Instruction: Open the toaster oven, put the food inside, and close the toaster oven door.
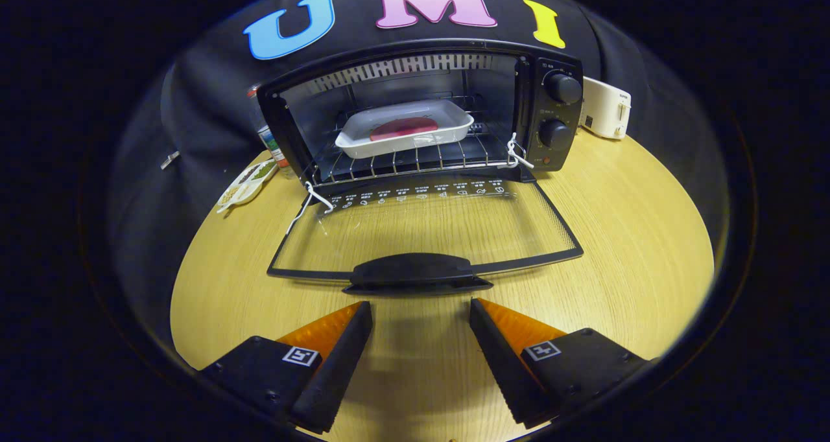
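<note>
The black toaster oven [551, 115] stands at the back of the wooden table, its glass door [425, 225] folded down flat toward me. On the wire rack inside sits a white tray [447, 131] holding a dark red piece of food [403, 128]. The door's black handle [414, 273] lies just ahead of my fingertips. My gripper [420, 312] is open, fingers spread wide over bare table with nothing between them.
A white appliance [606, 108] stands to the right behind the oven. To the oven's left are a bottle [271, 140] and a small dish of green food [249, 179]. Bare wooden table [648, 234] surrounds the open door.
</note>
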Tool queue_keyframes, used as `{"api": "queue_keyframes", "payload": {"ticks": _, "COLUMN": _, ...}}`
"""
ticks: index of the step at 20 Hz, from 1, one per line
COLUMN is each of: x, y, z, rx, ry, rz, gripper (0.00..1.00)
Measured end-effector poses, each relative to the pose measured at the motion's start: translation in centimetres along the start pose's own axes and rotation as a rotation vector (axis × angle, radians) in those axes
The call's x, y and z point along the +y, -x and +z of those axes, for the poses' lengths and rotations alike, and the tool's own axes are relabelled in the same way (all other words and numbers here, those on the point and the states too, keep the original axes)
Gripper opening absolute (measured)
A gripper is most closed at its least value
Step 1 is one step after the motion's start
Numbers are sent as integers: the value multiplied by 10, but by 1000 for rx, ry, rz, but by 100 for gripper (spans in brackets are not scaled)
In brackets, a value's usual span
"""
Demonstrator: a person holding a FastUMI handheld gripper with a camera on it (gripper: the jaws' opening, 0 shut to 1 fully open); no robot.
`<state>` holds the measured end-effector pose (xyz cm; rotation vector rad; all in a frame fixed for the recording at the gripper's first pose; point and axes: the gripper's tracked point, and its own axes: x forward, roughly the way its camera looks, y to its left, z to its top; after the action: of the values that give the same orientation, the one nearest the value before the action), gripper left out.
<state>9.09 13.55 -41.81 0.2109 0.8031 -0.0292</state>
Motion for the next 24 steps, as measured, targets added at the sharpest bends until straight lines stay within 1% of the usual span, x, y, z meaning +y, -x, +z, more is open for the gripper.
{"api": "queue_keyframes", "payload": {"ticks": 2, "x": -4, "y": 1, "z": 0, "rx": -9, "ry": 35, "rz": -5, "gripper": 99}}
{"api": "queue_keyframes", "payload": {"ticks": 4, "x": -1, "y": 5, "z": 2, "rx": -10, "ry": 18, "rz": -2, "gripper": 99}}
{"api": "queue_keyframes", "payload": {"ticks": 7, "x": 2, "y": 20, "z": 17, "rx": -45, "ry": 7, "rz": 14, "gripper": 99}}
{"api": "queue_keyframes", "payload": {"ticks": 10, "x": 8, "y": 38, "z": 44, "rx": -99, "ry": -13, "rz": 27, "gripper": 99}}
{"api": "queue_keyframes", "payload": {"ticks": 14, "x": 18, "y": 56, "z": 84, "rx": -208, "ry": 65, "rz": 39, "gripper": 98}}
{"api": "queue_keyframes", "payload": {"ticks": 15, "x": 20, "y": 59, "z": 98, "rx": -241, "ry": 67, "rz": 50, "gripper": 98}}
{"api": "queue_keyframes", "payload": {"ticks": 17, "x": 23, "y": 66, "z": 119, "rx": -265, "ry": 43, "rz": 64, "gripper": 98}}
{"api": "queue_keyframes", "payload": {"ticks": 18, "x": 28, "y": 86, "z": 120, "rx": -285, "ry": 35, "rz": 71, "gripper": 98}}
{"api": "queue_keyframes", "payload": {"ticks": 20, "x": 26, "y": 103, "z": 131, "rx": -320, "ry": 36, "rz": 87, "gripper": 99}}
{"api": "queue_keyframes", "payload": {"ticks": 23, "x": 24, "y": 143, "z": 129, "rx": -348, "ry": 63, "rz": 137, "gripper": 99}}
{"api": "queue_keyframes", "payload": {"ticks": 24, "x": 22, "y": 148, "z": 135, "rx": -369, "ry": 81, "rz": 147, "gripper": 99}}
